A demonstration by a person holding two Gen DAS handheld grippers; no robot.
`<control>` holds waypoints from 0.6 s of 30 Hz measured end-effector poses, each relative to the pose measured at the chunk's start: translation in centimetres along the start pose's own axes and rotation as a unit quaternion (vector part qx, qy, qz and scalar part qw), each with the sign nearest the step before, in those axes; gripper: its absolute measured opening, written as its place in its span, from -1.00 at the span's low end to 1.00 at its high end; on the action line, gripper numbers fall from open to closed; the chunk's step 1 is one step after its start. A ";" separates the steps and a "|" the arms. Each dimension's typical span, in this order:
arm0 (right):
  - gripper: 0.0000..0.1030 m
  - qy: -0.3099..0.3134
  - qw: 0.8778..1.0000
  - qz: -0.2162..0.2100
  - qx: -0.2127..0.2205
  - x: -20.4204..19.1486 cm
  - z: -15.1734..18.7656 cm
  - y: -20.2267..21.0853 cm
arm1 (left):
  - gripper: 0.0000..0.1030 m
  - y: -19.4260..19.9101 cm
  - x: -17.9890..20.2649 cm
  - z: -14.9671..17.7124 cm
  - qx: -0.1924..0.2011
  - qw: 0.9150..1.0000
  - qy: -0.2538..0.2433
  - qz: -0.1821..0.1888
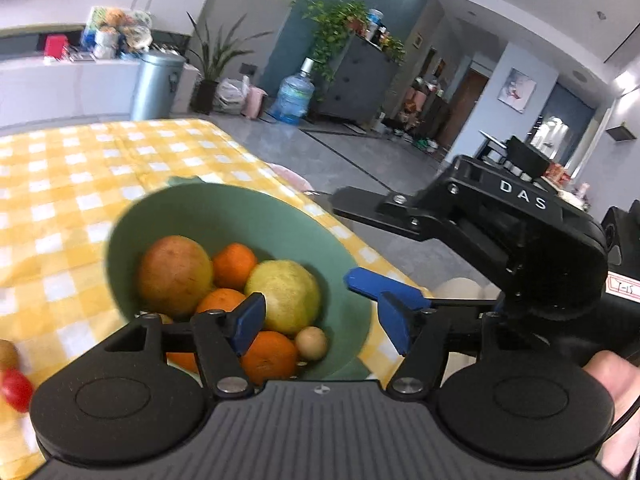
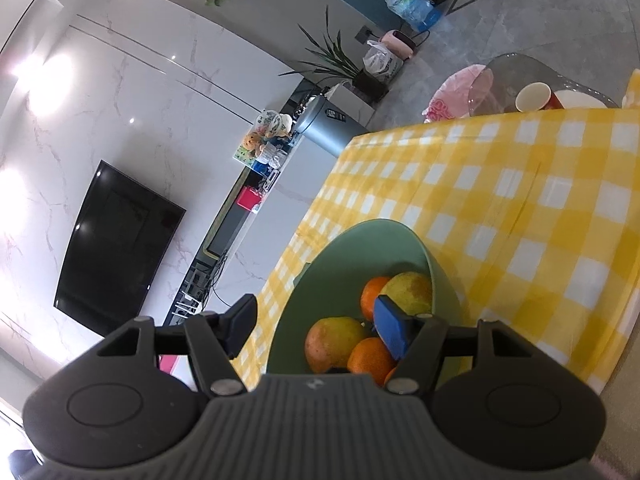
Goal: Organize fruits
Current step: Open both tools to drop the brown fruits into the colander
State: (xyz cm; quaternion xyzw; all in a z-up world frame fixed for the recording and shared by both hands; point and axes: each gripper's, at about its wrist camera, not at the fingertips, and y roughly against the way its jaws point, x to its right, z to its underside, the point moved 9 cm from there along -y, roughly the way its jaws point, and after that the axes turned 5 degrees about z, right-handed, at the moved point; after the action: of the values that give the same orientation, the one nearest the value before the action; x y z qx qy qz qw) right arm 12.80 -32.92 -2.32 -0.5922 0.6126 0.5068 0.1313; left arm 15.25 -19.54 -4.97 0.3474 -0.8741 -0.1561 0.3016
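We hold the left gripper [image 1: 322, 326] just above the near rim of the green bowl [image 1: 240, 216], its jaws standing wide with nothing between them, and the fruit lies directly ahead and below: two pears, several oranges [image 1: 268, 356] and a small round brown fruit [image 1: 311, 343]. Our right gripper [image 2: 316, 330] straddles the bowl's wall, one pad inside and one outside, though we cannot tell whether the pads press on it. Loose fruit, a red one [image 1: 16, 390] included, sits on the checked cloth [image 1: 60, 184] off the left jaws' left side, so we judge the left hand nearer to it.
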 end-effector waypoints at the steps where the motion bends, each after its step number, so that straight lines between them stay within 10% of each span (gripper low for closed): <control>1: 0.22 0.001 1.000 0.000 0.001 0.0 0.0 0.0 | 0.47 0.4 -0.2 0.0 0.002 1.000 0.000 -0.008; 18: 0.26 0.117 0.991 0.024 -0.065 -3.0 3.0 -1.4 | 0.47 7.6 -4.4 0.2 -0.007 0.989 0.086 -0.120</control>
State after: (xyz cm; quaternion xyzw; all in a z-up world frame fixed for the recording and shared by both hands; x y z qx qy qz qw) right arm 13.51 -28.52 -2.04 -0.6398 0.6032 0.4762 0.0080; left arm 13.77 -11.03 -3.33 0.4601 -0.7957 -0.1671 0.3567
